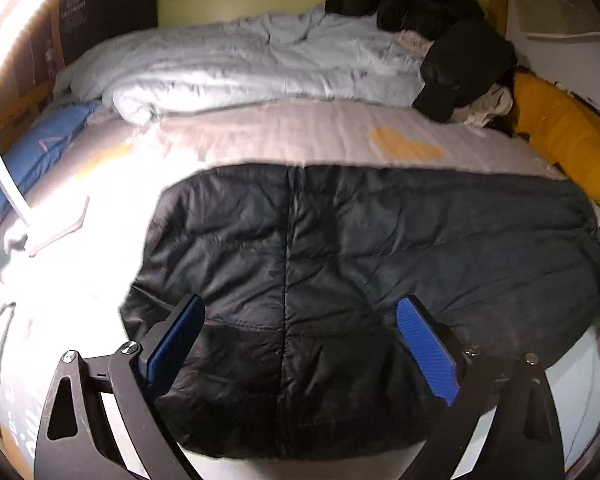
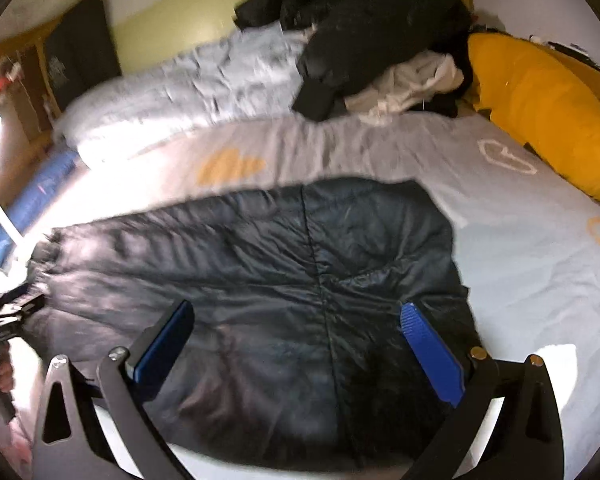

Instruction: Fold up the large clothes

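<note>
Yellow pillow (image 2: 548, 116), crumpled duvet (image 1: 236, 72)

The black quilted puffer jacket (image 1: 340, 272) ran under both grippers' frames, so its near hem was hidden in each wrist view, and motion blur smeared its stitching in the right wrist view. Glare washed out the pale grey printed bedsheet (image 1: 80, 208) at the left. The heap of dark clothes (image 2: 360, 20) covered part of the light blue rumpled duvet (image 2: 188, 84), and the mustard-yellow long cushion (image 2: 540, 104) was cut by the frame's edge.

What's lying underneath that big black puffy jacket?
The black puffy jacket lies flat on a pale grey bed sheet printed with orange shapes. The sheet shows all around it; whatever sits directly beneath the jacket is covered.
</note>
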Demonstrator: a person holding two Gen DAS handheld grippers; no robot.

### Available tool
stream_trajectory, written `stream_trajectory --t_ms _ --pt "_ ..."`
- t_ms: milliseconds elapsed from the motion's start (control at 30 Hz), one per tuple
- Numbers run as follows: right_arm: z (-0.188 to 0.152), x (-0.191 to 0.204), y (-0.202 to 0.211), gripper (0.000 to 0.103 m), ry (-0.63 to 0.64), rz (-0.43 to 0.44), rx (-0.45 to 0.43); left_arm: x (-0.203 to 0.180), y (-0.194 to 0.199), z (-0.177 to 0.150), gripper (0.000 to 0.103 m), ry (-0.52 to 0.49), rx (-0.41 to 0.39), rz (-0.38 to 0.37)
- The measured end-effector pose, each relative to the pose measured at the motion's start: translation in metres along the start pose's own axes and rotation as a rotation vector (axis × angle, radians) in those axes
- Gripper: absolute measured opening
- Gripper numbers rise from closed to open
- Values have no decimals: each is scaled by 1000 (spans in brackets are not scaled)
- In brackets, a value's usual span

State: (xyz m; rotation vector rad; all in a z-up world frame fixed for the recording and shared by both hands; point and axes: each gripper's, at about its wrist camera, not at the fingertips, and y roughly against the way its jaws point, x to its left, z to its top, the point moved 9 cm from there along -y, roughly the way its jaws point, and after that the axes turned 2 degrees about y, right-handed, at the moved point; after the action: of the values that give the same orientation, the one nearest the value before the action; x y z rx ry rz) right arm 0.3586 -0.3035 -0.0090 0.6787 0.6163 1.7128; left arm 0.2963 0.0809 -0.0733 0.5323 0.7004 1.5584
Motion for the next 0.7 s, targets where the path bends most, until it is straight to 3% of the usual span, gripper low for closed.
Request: stream_trajectory --t_ms 133,233,400,533,700 --pt "11 -3 37 103 -58 23 -99 -4 32 11 96 15 -73 -30" --pt "5 -14 53 103 -138 29 -127 -8 56 16 96 7 -128 -45" --pt "-11 -24 63 103 -207 47 -120 -8 80 6 96 16 -164 -66" --pt "-19 -31 66 103 -243 27 -109 -5 80 4 96 8 -163 -52" --pt "-34 -33 57 103 -329 75 -64 -6 77 4 96 28 -163 -62"
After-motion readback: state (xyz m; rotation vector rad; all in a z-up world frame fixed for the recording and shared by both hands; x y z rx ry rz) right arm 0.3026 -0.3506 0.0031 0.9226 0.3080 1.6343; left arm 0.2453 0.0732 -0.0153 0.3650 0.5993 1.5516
